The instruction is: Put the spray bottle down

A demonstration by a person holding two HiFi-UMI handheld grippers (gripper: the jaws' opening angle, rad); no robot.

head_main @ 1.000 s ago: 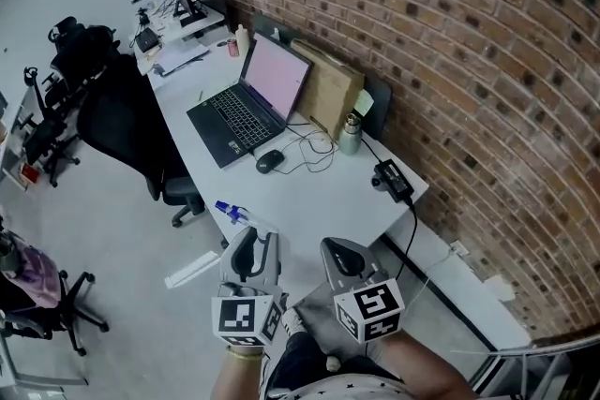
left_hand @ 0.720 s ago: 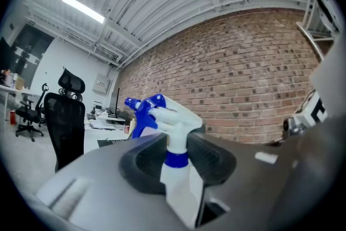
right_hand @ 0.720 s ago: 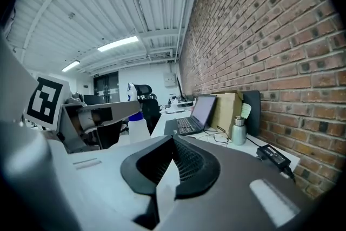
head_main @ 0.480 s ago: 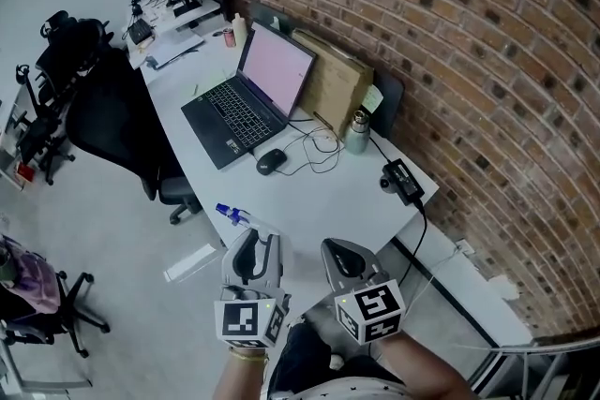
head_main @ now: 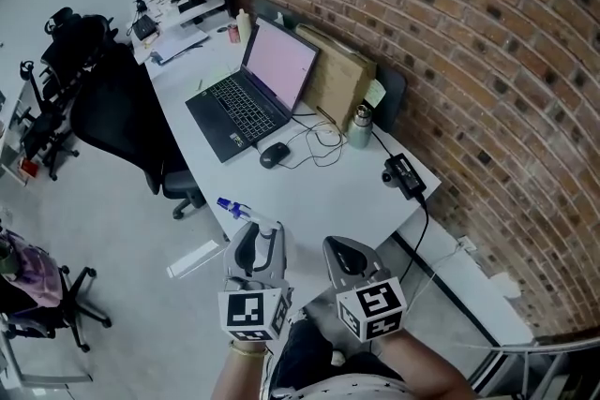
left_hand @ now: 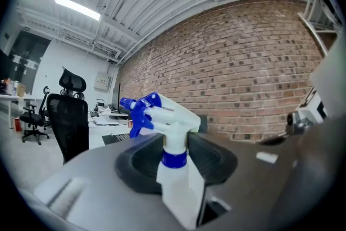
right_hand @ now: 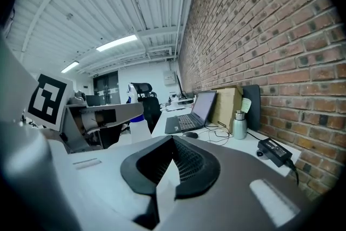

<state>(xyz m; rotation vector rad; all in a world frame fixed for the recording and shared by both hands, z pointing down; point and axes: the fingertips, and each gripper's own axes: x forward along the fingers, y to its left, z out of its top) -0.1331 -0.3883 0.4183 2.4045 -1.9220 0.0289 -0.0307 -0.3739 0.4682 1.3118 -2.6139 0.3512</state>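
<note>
A white spray bottle (head_main: 251, 218) with a blue nozzle stands upright at the near left corner of the white desk (head_main: 328, 201). My left gripper (head_main: 255, 237) is shut on it. In the left gripper view the black pads (left_hand: 216, 162) sit against both sides of the spray bottle (left_hand: 174, 170) just below its blue collar, and the jaws are opening. Whether its base rests on the desk is hidden. My right gripper (head_main: 343, 254) hovers beside it, shut and empty (right_hand: 172, 166). The right gripper view shows the bottle (right_hand: 139, 128) in the left gripper (right_hand: 102, 116).
On the desk lie an open laptop (head_main: 248, 98), a mouse (head_main: 274, 155) with its cable, a steel flask (head_main: 358, 128), a cardboard box (head_main: 342, 84) and a power adapter (head_main: 403, 175). A black office chair (head_main: 122, 126) stands left of the desk. A brick wall (head_main: 469, 61) runs behind.
Both grippers have sunk slightly and edged toward the desk's near corner. The bottle has stayed between the left jaws, and the right gripper has stayed shut.
</note>
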